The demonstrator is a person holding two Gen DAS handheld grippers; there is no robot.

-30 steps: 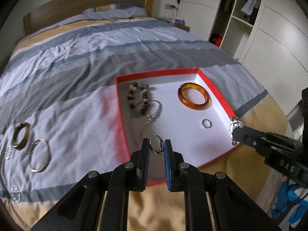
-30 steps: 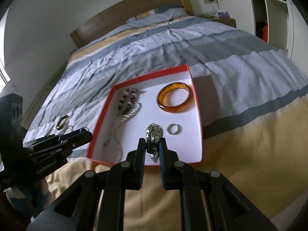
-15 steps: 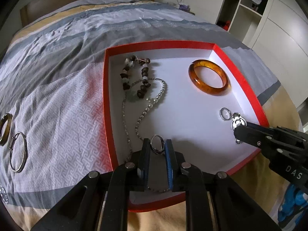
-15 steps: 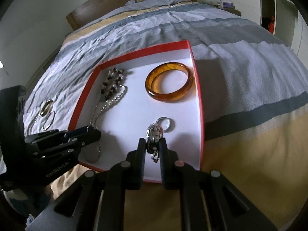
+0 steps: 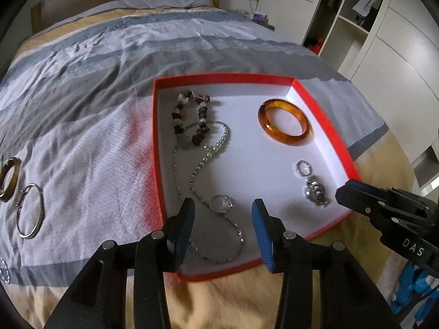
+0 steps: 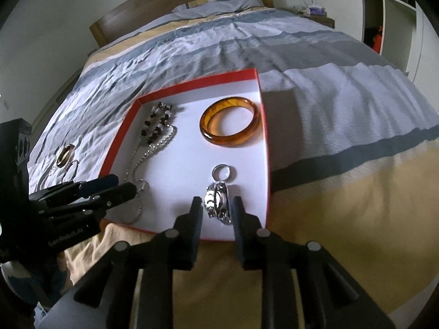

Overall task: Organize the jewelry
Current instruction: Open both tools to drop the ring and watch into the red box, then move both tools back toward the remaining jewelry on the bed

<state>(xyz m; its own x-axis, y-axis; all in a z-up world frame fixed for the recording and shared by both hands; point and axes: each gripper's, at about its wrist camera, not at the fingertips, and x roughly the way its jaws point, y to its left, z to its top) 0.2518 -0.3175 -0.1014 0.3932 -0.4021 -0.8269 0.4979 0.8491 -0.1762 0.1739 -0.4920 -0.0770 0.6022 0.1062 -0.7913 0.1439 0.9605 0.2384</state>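
Observation:
A red-rimmed white tray lies on the bed. In it are an amber bangle, a brown bead bracelet, a silver chain necklace, a small ring, a silver ring and a silver watch. My left gripper is open above the silver ring. My right gripper is open with the watch lying between its fingers.
On the striped duvet left of the tray lie a brown bangle, a thin silver bangle and a small ring. White wardrobes stand to the right and a wooden headboard at the back.
Both grippers have opened. The silver ring has dropped from the left one and the watch from the right one onto the tray floor. Both grippers have pulled back a little.

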